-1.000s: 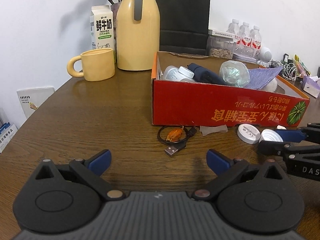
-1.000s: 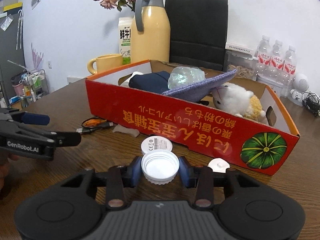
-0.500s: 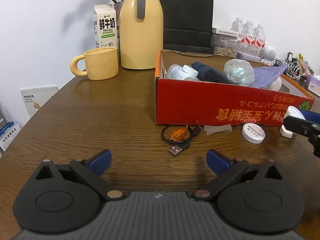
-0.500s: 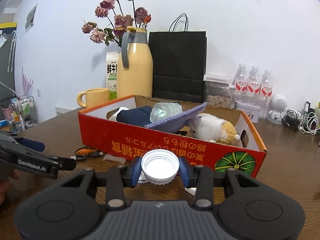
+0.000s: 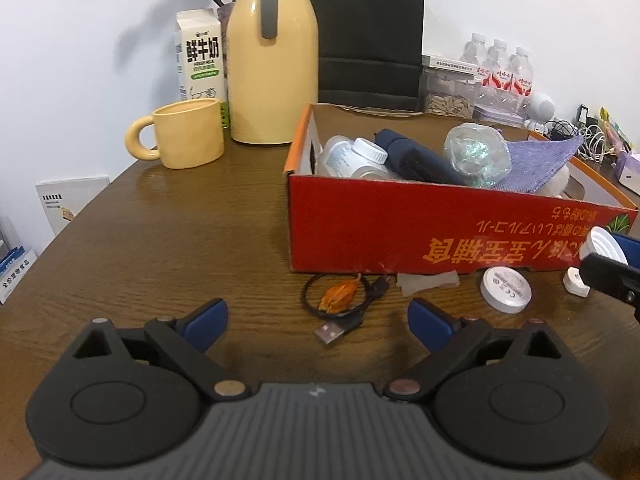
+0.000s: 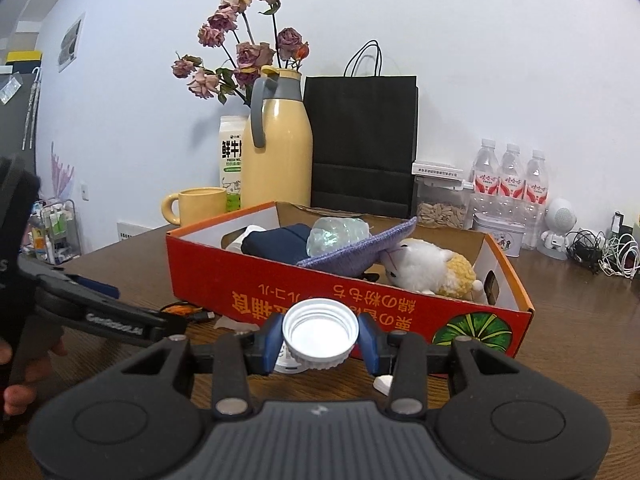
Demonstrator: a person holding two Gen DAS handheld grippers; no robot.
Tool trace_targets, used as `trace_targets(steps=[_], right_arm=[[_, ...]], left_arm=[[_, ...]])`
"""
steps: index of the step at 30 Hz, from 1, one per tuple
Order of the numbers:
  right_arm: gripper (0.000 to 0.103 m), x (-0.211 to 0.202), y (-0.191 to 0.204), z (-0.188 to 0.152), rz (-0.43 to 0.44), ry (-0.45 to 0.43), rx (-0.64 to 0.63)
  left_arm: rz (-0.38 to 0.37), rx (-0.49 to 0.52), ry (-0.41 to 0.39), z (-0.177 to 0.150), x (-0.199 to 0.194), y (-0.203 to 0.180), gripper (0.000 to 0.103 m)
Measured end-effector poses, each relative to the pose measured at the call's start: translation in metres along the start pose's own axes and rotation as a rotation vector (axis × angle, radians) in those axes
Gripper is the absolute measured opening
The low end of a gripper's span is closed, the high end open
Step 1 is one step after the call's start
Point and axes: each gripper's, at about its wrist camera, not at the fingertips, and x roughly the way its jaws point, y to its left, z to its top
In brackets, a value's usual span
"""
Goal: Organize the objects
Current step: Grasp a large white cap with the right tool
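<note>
My right gripper (image 6: 320, 336) is shut on a white screw cap (image 6: 320, 330), open side up, held above the table just in front of the red cardboard box (image 6: 320, 296). The same white cap (image 5: 606, 242) shows at the right edge of the left wrist view. Inside the red box (image 5: 400, 224) lie white bottles (image 5: 352, 156), a navy cloth (image 5: 416, 158), a crumpled clear bottle (image 5: 476, 154), a purple cloth (image 5: 536, 164) and a plush toy (image 6: 432, 268). My left gripper (image 5: 318, 316) stands open above the table near a black USB cable (image 5: 340, 304).
On the table before the box lie a round white disc (image 5: 506, 290), a small white piece (image 5: 576, 282) and a scrap of tape (image 5: 428, 282). Behind stand a yellow mug (image 5: 188, 134), a yellow jug (image 5: 274, 64), a milk carton (image 5: 198, 56), a black bag (image 5: 368, 36) and water bottles (image 5: 498, 70).
My right gripper has lifted the white cap off the table and tipped up, so the box top and wall fill more of its view. The left gripper has stayed still and open.
</note>
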Motion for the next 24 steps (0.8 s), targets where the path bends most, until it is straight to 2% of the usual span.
trace_targets(steps=[4,6,9,14,24], right_arm=[[0.039,-0.001,0.000,0.000,0.001,-0.005,0.000],[0.039,-0.001,0.001,-0.001,0.003,-0.006,-0.001],[0.039,-0.002,0.001,-0.001,0.004,-0.008,-0.003],[0.039,-0.002,0.001,-0.001,0.005,-0.008,-0.003],[0.039,-0.002,0.001,-0.001,0.006,-0.008,-0.003]], left_arm=[[0.005,-0.014,0.031,0.007,0.013,0.000,0.099],[-0.007,-0.029,0.051,0.009,0.019,0.002,0.095],[-0.019,-0.030,0.042,0.011,0.021,0.003,0.083],[-0.065,-0.011,0.017,0.009,0.017,0.000,0.054],[-0.066,0.003,-0.040,0.003,0.004,-0.002,0.038]])
